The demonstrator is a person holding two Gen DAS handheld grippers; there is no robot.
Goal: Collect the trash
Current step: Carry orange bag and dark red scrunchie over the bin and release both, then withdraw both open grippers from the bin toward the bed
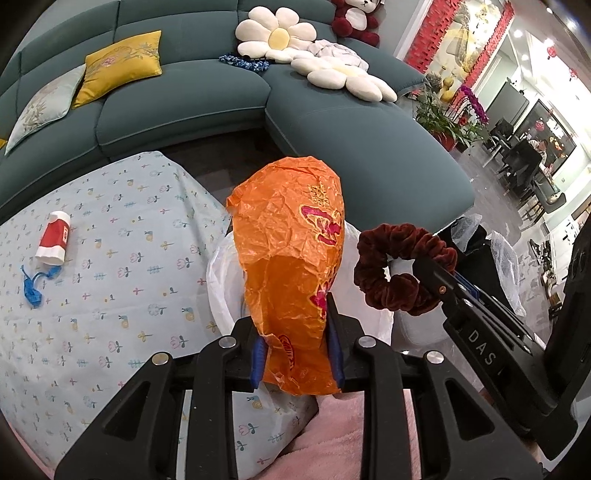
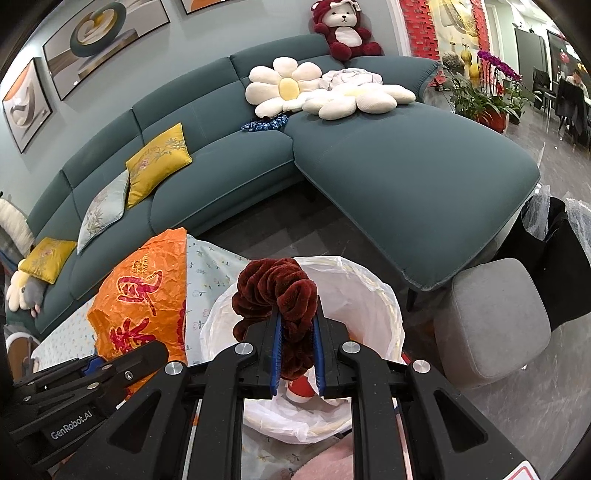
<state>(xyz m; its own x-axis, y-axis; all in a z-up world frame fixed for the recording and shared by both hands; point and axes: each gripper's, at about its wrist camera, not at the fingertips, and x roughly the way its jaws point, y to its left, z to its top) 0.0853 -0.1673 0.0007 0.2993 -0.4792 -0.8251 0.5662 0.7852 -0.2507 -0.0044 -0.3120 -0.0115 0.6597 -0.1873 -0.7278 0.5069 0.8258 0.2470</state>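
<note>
The left gripper (image 1: 297, 343) is pinched onto the lower end of a crumpled orange plastic bag (image 1: 291, 243), whose blue-padded fingers (image 1: 258, 360) press it from both sides. The bag stands up from the jaws, printed with red and yellow characters, and hangs over a white-lined trash bin (image 1: 221, 273). The right gripper (image 2: 297, 343) is closed on a dark red velvet scrunchie (image 2: 275, 295), with the fabric bunched between its blue pads (image 2: 275, 354) and bulging above the fingertips. In the left wrist view the same scrunchie (image 1: 402, 269) appears to the right of the orange bag, held by the right gripper (image 1: 424, 271) that enters from the lower right. In the right wrist view the orange bag (image 2: 142, 291) lies to the left, gripped by the left gripper's black fingers.

The trash bin (image 2: 369, 291) sits directly below the scrunchie; its white liner is open, and a red and white object (image 2: 301, 391) lies inside it. A table with a light blue flower-print cloth (image 1: 122, 258) stands just beside the bin. On the cloth, well apart from the bin, lie a red and white cup (image 1: 53, 238) on its side and a small blue scrap (image 1: 33, 291) near it.

Beyond the table runs a teal corner sofa (image 2: 388, 166) carrying yellow cushions (image 2: 159, 162), white flower-shaped pillows (image 2: 284, 88) and a red and white plush bear (image 2: 345, 29). A grey stool (image 2: 491, 321) stands on the floor to the right of the bin.
</note>
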